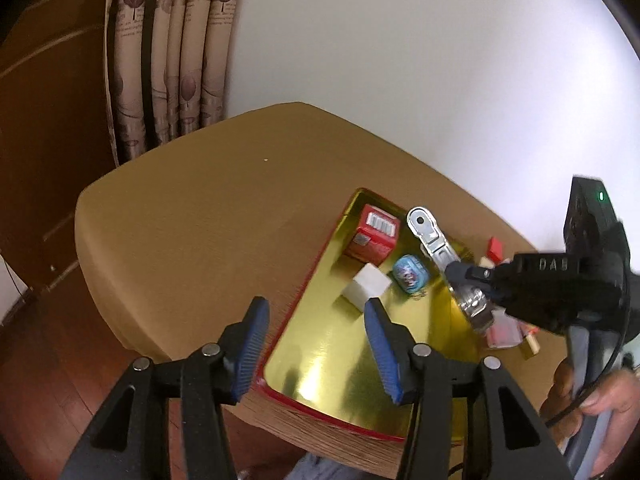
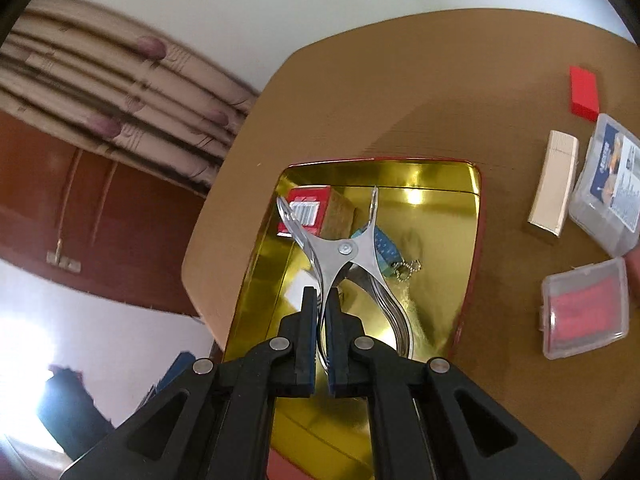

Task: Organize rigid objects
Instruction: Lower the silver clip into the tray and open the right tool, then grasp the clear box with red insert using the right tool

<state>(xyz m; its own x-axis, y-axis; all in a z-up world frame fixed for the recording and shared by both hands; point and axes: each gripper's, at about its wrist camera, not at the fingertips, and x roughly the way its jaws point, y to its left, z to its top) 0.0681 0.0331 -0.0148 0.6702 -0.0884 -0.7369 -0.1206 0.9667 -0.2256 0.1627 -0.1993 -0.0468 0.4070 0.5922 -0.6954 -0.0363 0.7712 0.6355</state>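
Metal pliers [image 2: 344,256] clamped in right tool [image 2: 320,312] over gold tray [image 2: 440,208], left tool [image 1: 316,344] open, empty.

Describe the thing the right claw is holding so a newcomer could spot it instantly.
Find the gold tray with the red rim on the brown table. Above it, the right claw is shut on one handle of the metal pliers-like tool. It is the only bare silver, scissor-jointed item there.
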